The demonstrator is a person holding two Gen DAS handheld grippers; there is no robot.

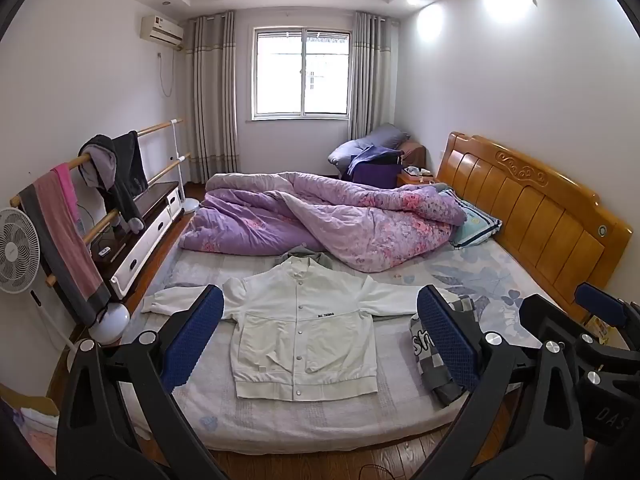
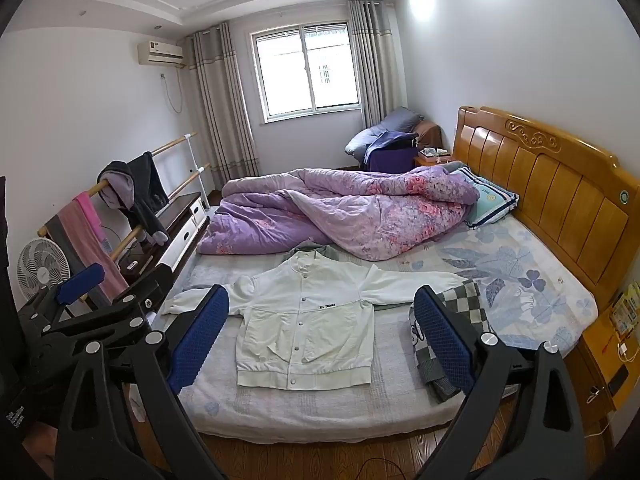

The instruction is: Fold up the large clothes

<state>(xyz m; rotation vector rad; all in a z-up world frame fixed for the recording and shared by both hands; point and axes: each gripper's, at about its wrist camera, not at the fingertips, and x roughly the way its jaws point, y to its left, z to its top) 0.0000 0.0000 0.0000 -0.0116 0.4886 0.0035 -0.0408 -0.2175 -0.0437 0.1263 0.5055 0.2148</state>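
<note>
A white button-front jacket (image 1: 304, 332) lies flat on the bed (image 1: 280, 420), front up, sleeves spread to both sides; it also shows in the right wrist view (image 2: 304, 332). My left gripper (image 1: 320, 340) is open and empty, held well back from the bed's near edge, its blue pads framing the jacket. My right gripper (image 2: 320, 340) is open and empty too, held beside it at the same distance. The right gripper's blue pad (image 1: 600, 304) shows at the left view's right edge. The left gripper's blue pad (image 2: 80, 284) shows at the right view's left edge.
A folded grey checked garment (image 1: 436, 360) lies right of the jacket. A rumpled purple quilt (image 1: 320, 220) covers the far half of the bed. A wooden headboard (image 1: 532, 200) stands right. A rail with hung clothes (image 1: 100, 184) and a fan (image 1: 16, 256) stand left. Wooden floor lies below.
</note>
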